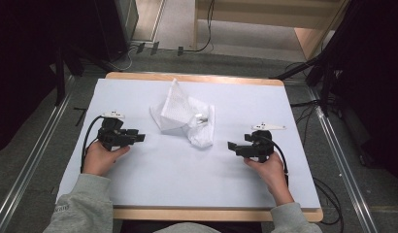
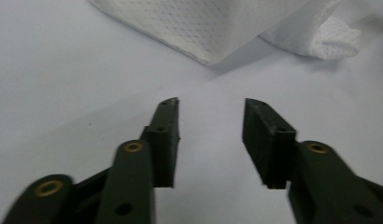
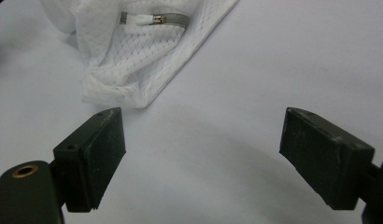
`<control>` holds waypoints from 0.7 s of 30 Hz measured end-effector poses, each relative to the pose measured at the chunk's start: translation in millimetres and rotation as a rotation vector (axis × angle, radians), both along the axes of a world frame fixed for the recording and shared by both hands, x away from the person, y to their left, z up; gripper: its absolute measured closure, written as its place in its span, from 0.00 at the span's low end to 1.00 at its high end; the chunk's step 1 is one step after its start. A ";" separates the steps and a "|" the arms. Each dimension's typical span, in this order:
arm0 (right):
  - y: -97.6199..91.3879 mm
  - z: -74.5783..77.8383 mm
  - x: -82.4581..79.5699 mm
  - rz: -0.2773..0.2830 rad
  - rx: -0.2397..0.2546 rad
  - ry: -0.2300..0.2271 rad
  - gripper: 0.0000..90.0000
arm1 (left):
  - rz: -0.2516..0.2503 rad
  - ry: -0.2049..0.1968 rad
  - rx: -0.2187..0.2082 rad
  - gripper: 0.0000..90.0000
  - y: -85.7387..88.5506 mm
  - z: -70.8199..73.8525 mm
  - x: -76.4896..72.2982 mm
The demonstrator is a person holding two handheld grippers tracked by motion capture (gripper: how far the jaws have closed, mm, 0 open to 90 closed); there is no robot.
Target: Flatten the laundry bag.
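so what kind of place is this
Probably a lab or workshop set up for recording: a white-topped table ringed by metal rails, cables across the grey floor, and a white mesh bag lying between two hand-held grippers.

place: lab-style recording bay | evidence: white-topped table (image 1: 153, 179) stood on grey floor | metal floor rails (image 1: 29, 160) flanked it | cables (image 1: 207, 34) trailed past black stands (image 1: 304, 68)

no legible text, labels or signs
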State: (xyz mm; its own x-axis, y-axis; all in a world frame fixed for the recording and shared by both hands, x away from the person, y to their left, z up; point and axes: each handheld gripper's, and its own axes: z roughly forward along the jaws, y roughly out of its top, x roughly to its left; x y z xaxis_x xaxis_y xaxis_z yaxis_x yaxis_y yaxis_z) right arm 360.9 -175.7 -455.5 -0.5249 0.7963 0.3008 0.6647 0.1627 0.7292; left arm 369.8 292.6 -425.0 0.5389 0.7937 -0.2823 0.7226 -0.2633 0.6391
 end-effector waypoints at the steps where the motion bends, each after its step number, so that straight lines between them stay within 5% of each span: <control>1: 1.6 -0.9 0.6 0.023 0.010 0.014 0.27 | 0.010 0.009 -0.017 0.54 0.9 0.2 1.0; 5: 5.4 -1.0 -0.1 0.026 -0.042 -0.009 0.31 | 0.007 0.008 -0.040 0.48 0.6 0.5 2.7; 11: 1.3 -1.6 4.0 0.011 -0.041 -0.010 0.42 | -0.007 -0.010 -0.059 0.41 -5.1 -1.9 7.6; 21: 8.6 0.7 4.6 0.020 -0.028 -0.006 0.43 | -0.043 -0.002 -0.033 0.38 -8.3 -4.1 5.6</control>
State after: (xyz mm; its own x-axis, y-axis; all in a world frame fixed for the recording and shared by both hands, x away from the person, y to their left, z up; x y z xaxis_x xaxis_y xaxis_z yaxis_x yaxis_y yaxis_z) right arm 365.5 -167.0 -454.9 -0.5425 0.7936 0.2755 0.6566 0.1960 0.7283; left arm 375.4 284.3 -429.1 0.5728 0.7601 -0.3070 0.7100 -0.2728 0.6492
